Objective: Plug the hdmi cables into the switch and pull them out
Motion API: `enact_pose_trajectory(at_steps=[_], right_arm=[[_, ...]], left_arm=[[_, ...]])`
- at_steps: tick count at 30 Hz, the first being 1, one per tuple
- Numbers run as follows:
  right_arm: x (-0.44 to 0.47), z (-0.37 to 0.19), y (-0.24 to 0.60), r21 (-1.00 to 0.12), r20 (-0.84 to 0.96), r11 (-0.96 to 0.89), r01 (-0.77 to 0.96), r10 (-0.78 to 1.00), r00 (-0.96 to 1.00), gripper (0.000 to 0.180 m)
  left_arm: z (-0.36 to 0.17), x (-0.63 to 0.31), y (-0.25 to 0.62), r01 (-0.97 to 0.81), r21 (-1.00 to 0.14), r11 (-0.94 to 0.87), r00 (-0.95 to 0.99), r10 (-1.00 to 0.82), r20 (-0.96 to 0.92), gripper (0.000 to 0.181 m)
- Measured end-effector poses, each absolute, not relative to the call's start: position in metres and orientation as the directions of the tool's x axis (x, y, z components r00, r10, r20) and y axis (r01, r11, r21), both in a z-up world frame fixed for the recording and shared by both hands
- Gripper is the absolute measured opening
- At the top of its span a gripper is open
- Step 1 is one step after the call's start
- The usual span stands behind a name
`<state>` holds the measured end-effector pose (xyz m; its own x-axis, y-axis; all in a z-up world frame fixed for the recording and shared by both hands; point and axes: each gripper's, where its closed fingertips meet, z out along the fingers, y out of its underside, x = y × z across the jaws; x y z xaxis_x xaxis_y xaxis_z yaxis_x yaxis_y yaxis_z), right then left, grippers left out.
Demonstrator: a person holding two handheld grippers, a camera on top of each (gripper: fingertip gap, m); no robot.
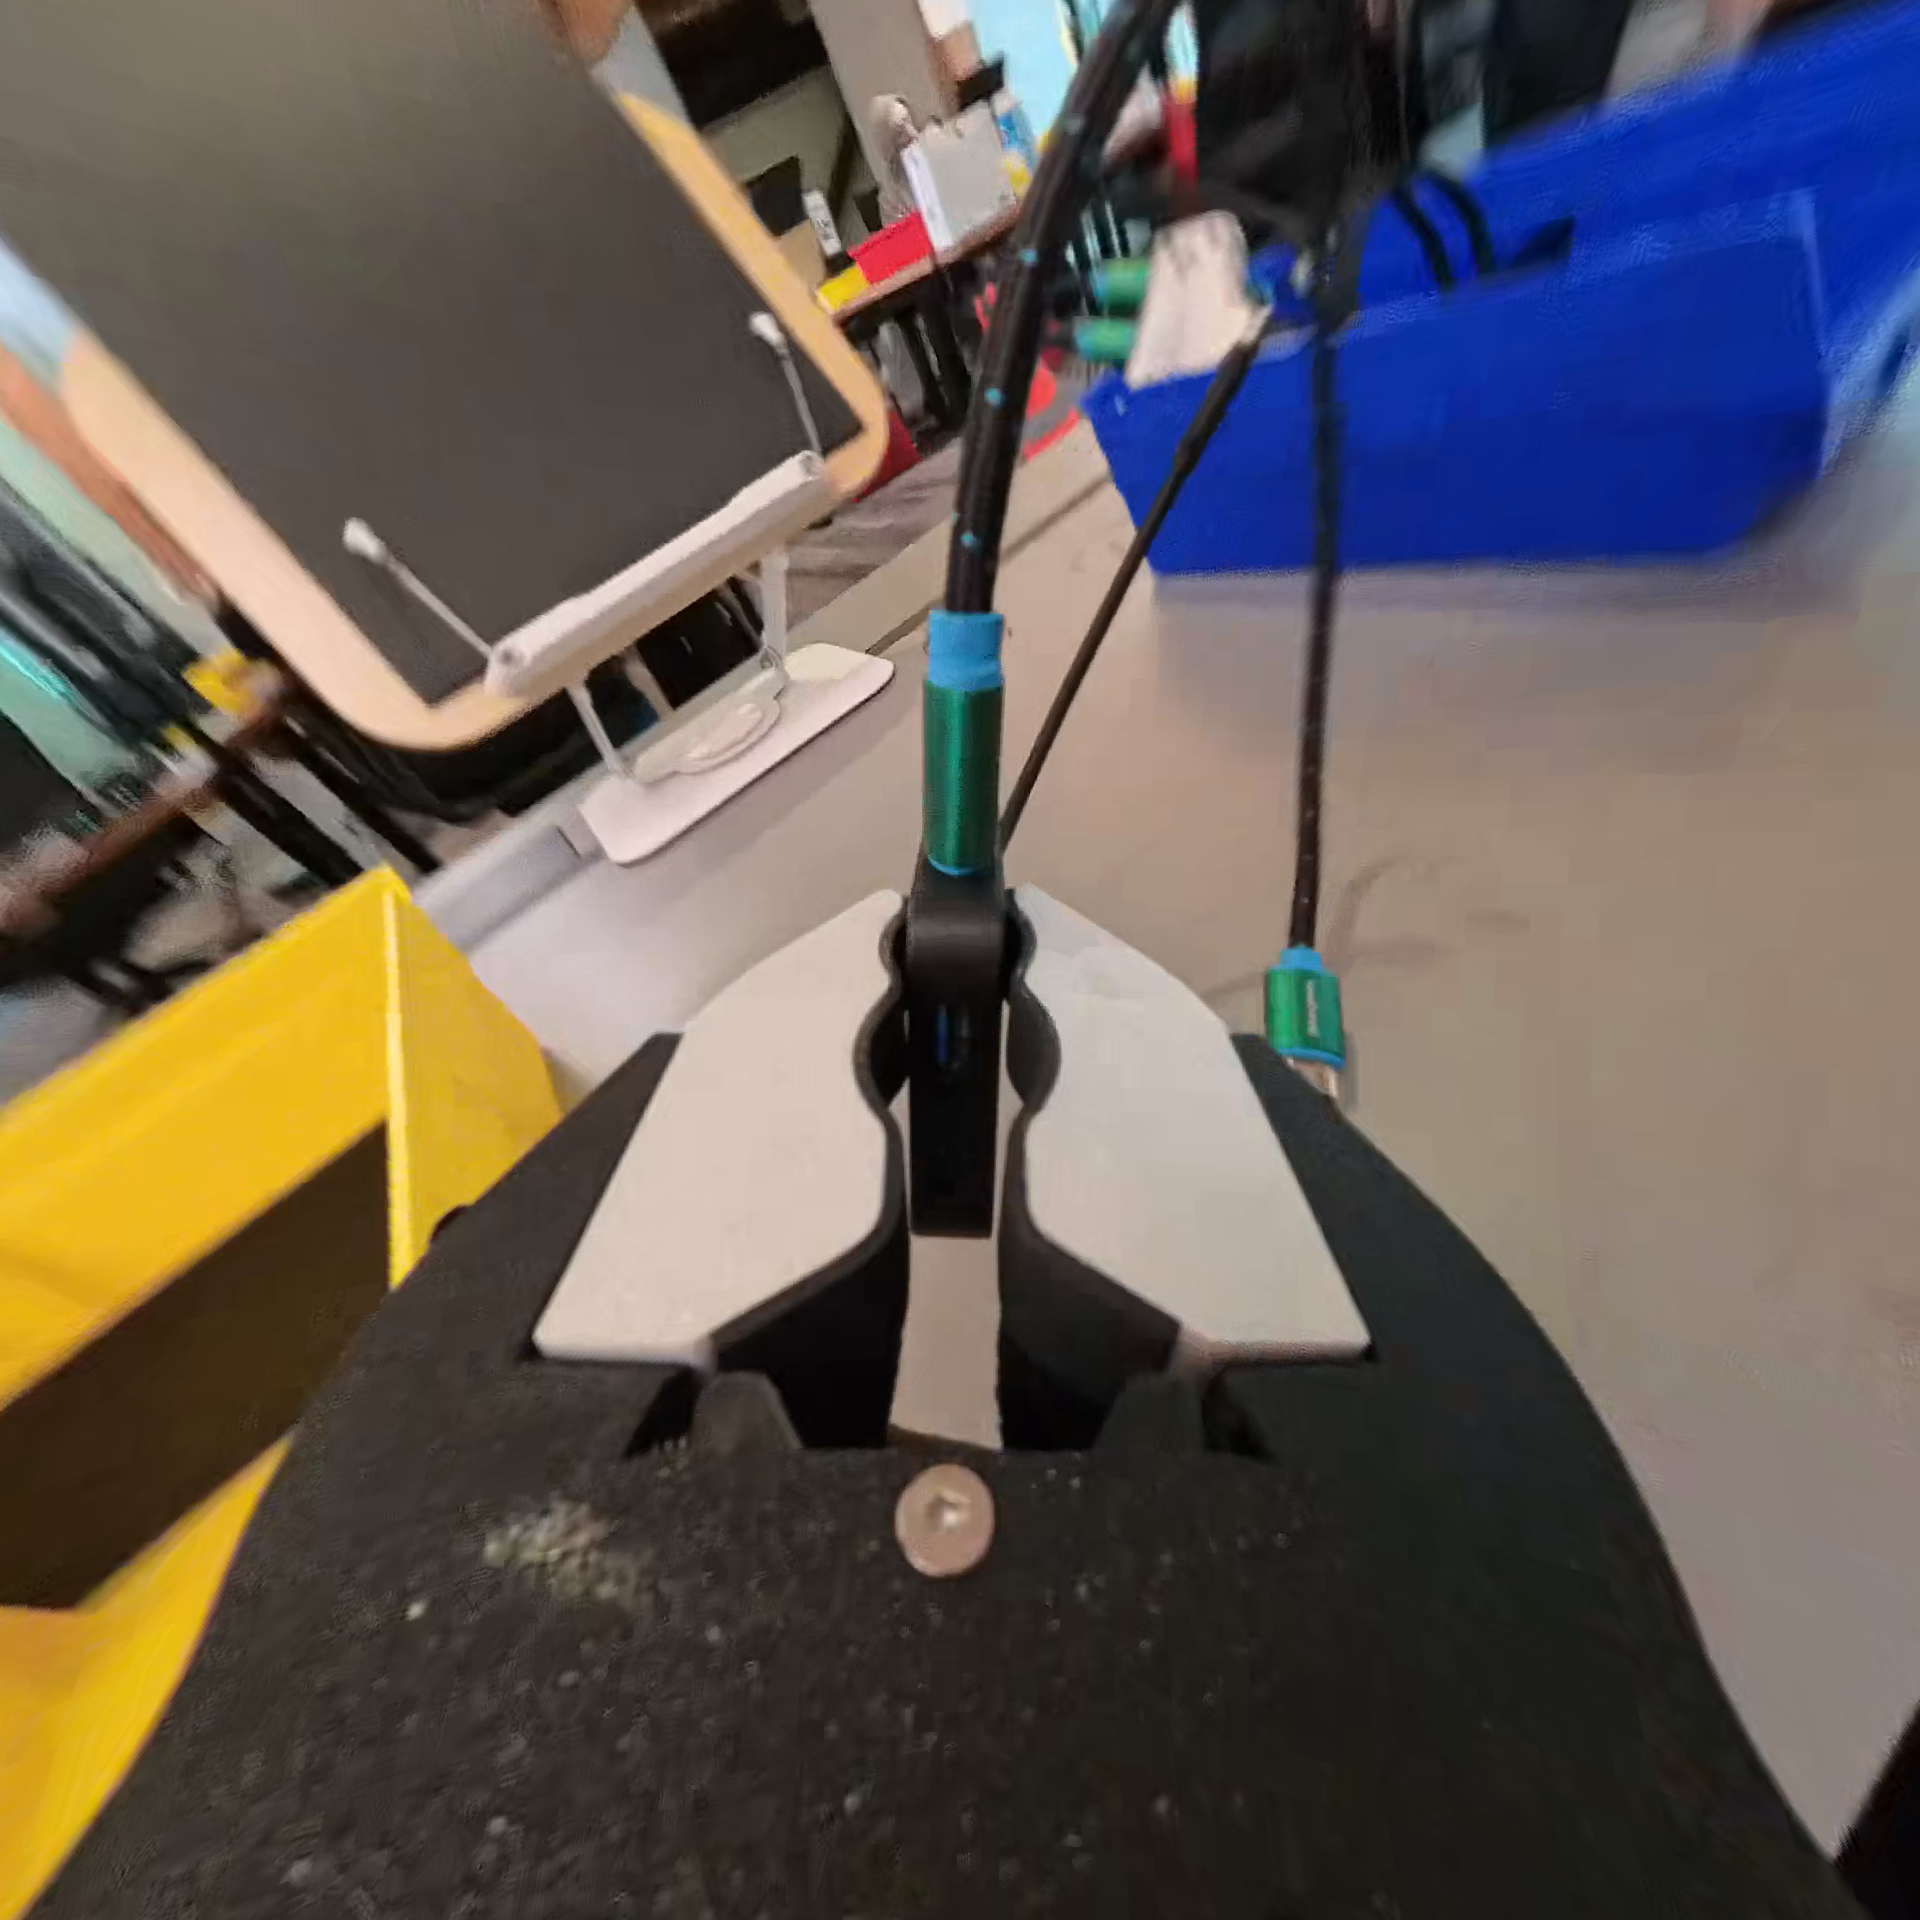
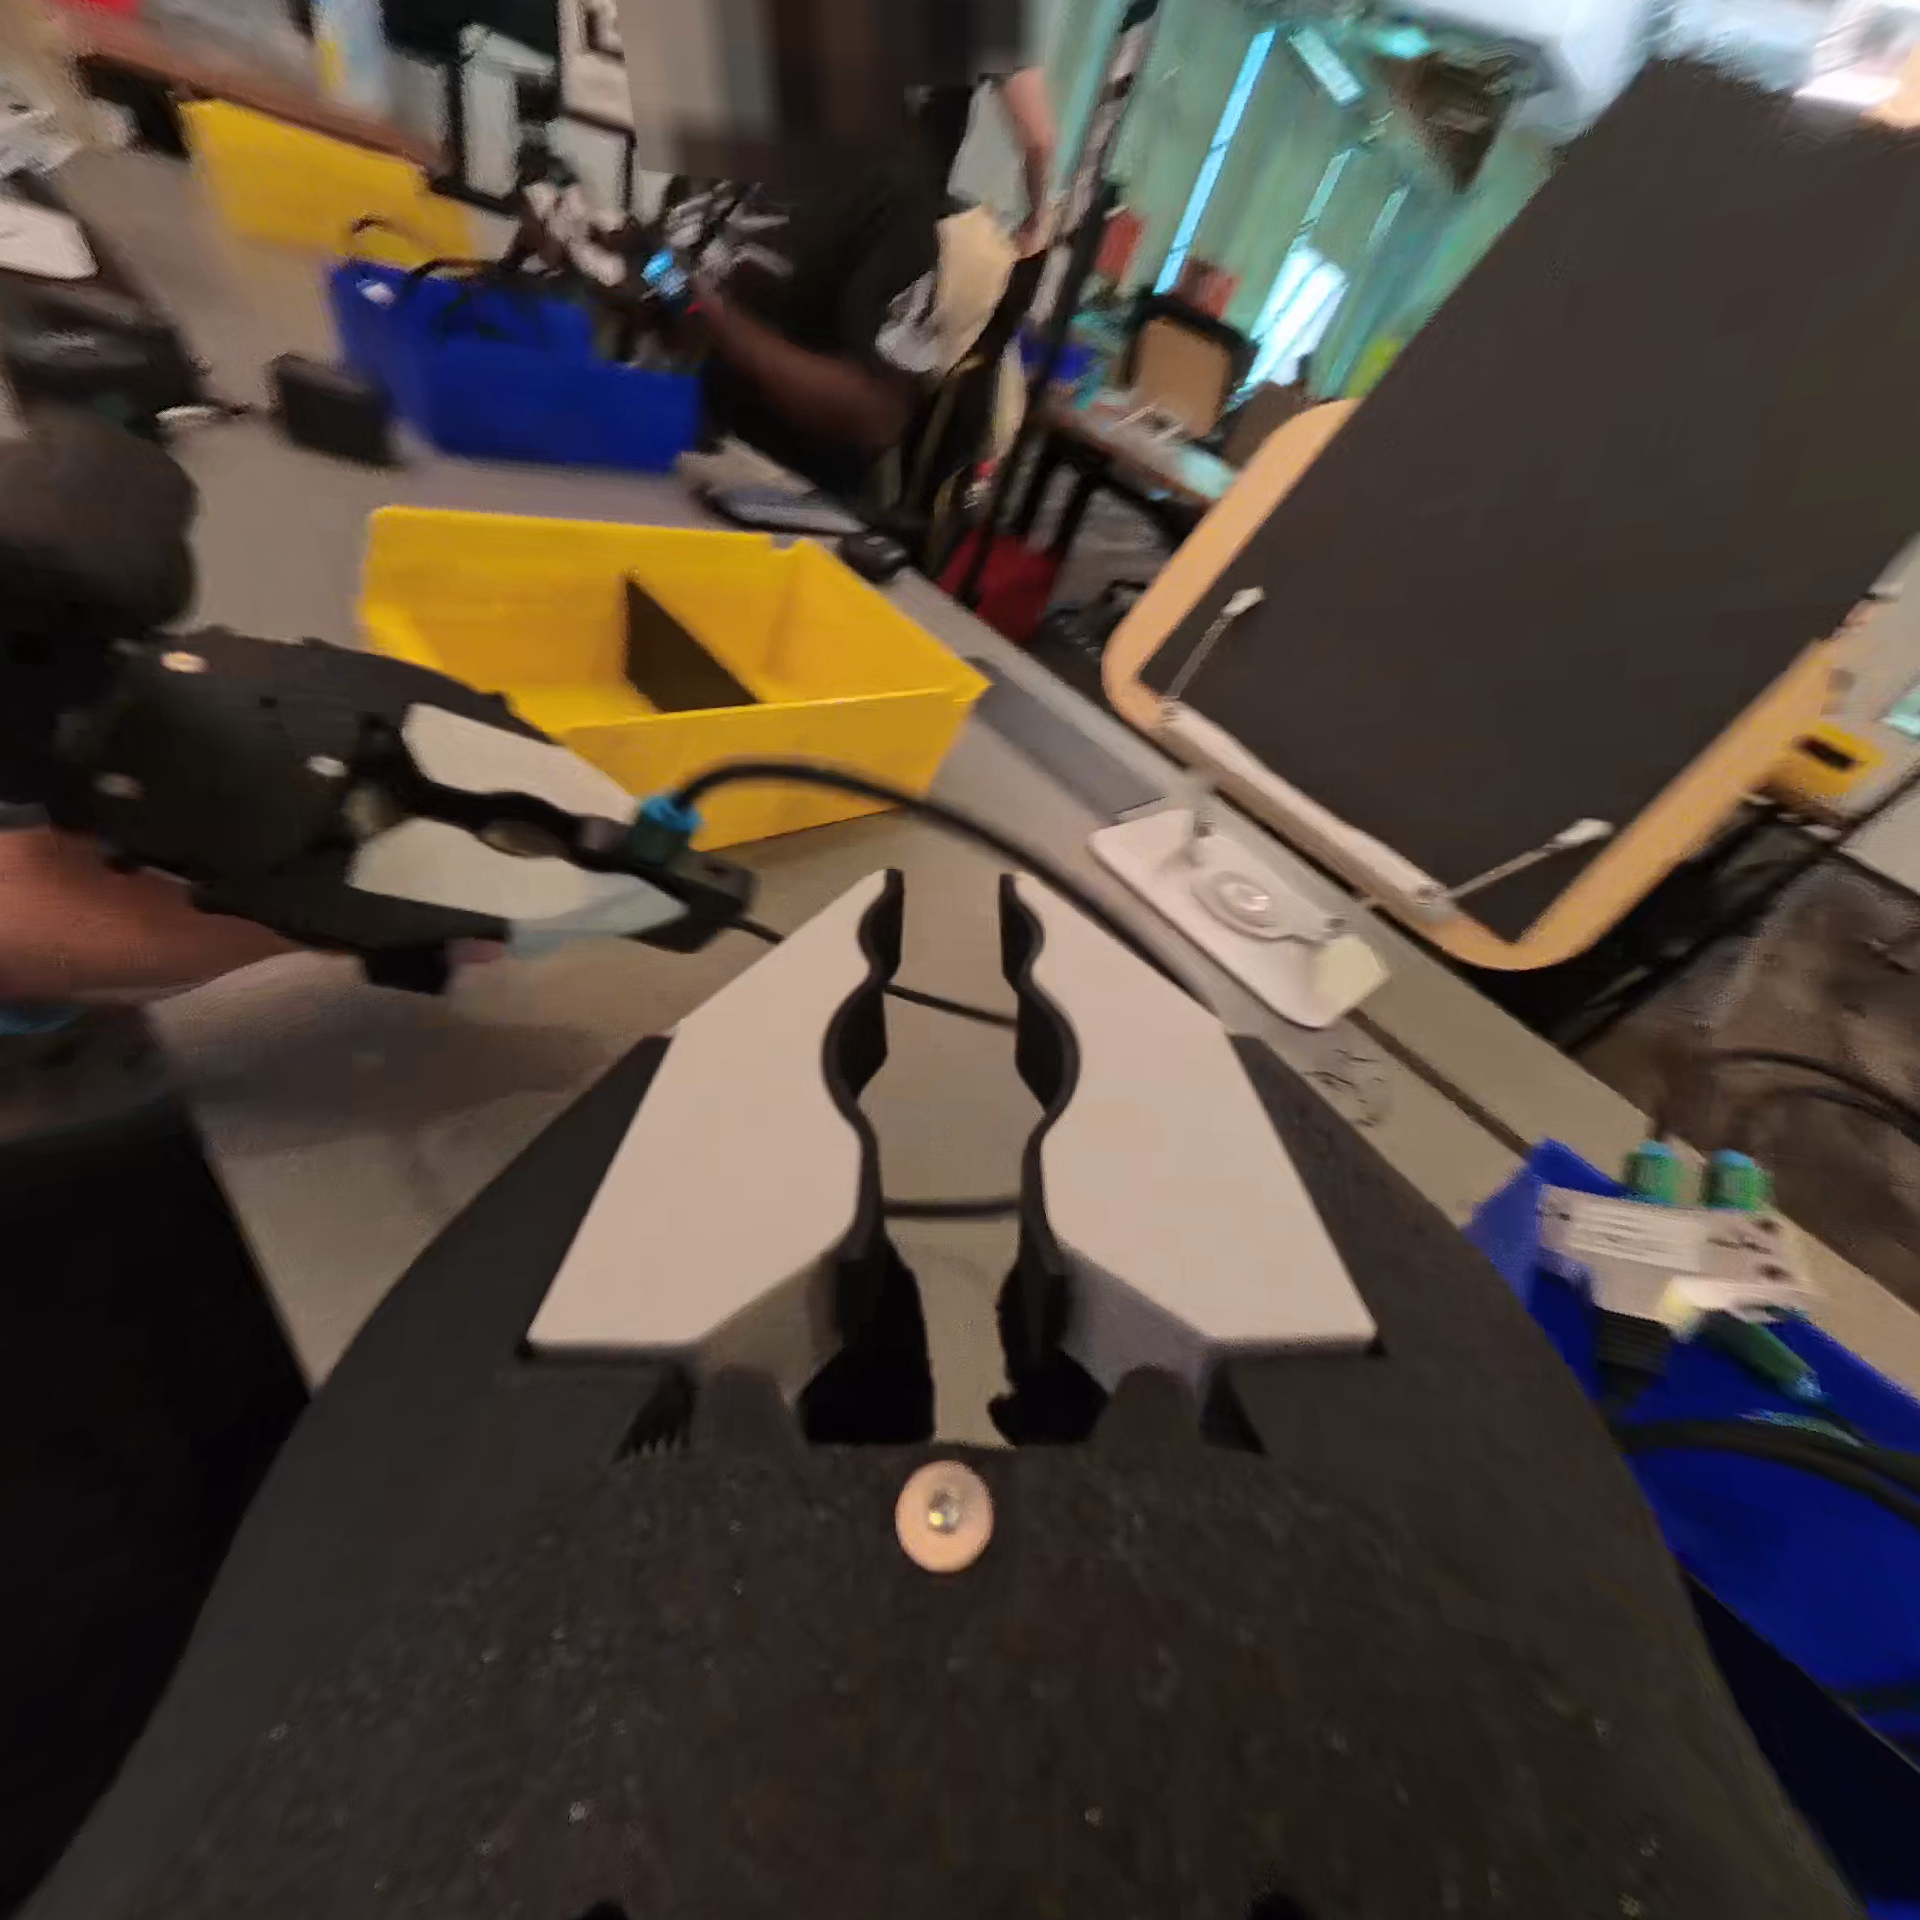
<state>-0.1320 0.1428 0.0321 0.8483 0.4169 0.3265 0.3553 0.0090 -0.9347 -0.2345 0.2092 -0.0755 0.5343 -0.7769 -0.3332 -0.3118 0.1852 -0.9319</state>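
My left gripper (image 1: 956,914) is shut on a thin black switch (image 1: 951,1091), held edge-on above the grey table (image 1: 1558,935). A green HDMI plug with a blue collar (image 1: 961,769) sits in the switch's far end, and its black cable rises away. A second green HDMI plug (image 1: 1307,1023) hangs free on a braided cable to the right, unplugged. My right gripper (image 2: 951,894) is open and empty over the table. In the right wrist view, the left gripper (image 2: 665,883) holds the switch (image 2: 707,894) to the left of it, a short way off.
A yellow bin (image 2: 727,665) with a black divider stands behind the left gripper. A blue bin (image 1: 1507,416) holds more green-plugged cables (image 2: 1694,1179). A black board with a wooden rim (image 2: 1558,520) leans on a white stand (image 2: 1236,914). A person sits at the far table. Some 15 cm of space lies between my two pairs of fingers.
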Motion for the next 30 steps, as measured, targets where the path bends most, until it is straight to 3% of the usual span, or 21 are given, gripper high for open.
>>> enact_pose_trajectory(at_steps=[2, 6, 8, 13, 15, 19, 21, 26, 30], right_arm=[[-0.115, 0.030, 0.146, -0.962, 0.228, -0.037, 0.269, 0.427, 0.875, 0.018], [-0.128, -0.014, 0.155, -0.955, -0.222, -0.293, -0.042, 0.613, 0.758, 0.037], [-0.142, -0.042, 0.159, -0.907, -0.355, -0.411, -0.090, 0.635, 0.686, 0.040], [-0.167, -0.104, 0.161, -0.805, -0.485, -0.589, -0.069, 0.587, 0.648, 0.039], [-0.180, -0.104, 0.158, -0.813, -0.475, -0.580, -0.051, 0.610, 0.634, 0.041], [-0.185, -0.088, 0.160, -0.900, -0.166, -0.408, 0.155, 0.647, 0.744, 0.043], [-0.186, -0.067, 0.156, -0.929, -0.075, -0.319, 0.188, 0.657, 0.750, 0.036], [-0.199, -0.046, 0.147, -0.948, -0.062, -0.260, 0.182, 0.713, 0.698, 0.041], [-0.221, -0.057, 0.138, -0.940, -0.182, -0.318, 0.121, 0.771, 0.610, 0.039]], left_arm=[[-0.062, -0.241, 0.212, -0.109, -0.993, 0.048, 0.536, -0.838, -0.100, 0.013], [-0.040, -0.245, 0.203, 0.188, -0.967, -0.170, 0.359, -0.905, 0.229, 0.014], [-0.034, -0.243, 0.198, 0.261, -0.933, -0.248, 0.279, -0.906, 0.319, 0.013], [-0.035, -0.237, 0.189, 0.296, -0.878, -0.376, 0.181, -0.880, 0.438, 0.014], [-0.034, -0.234, 0.184, 0.299, -0.862, -0.409, 0.130, -0.877, 0.462, 0.014], [-0.033, -0.235, 0.183, 0.305, -0.824, -0.478, 0.057, -0.854, 0.517, 0.014], [-0.033, -0.237, 0.185, 0.305, -0.810, -0.500, 0.029, -0.846, 0.533, 0.014], [-0.023, -0.233, 0.160, 0.247, -0.816, -0.523, -0.162, -0.852, 0.497, 0.014], [-0.026, -0.215, 0.138, 0.188, -0.835, -0.517, -0.209, -0.852, 0.481, 0.014]])
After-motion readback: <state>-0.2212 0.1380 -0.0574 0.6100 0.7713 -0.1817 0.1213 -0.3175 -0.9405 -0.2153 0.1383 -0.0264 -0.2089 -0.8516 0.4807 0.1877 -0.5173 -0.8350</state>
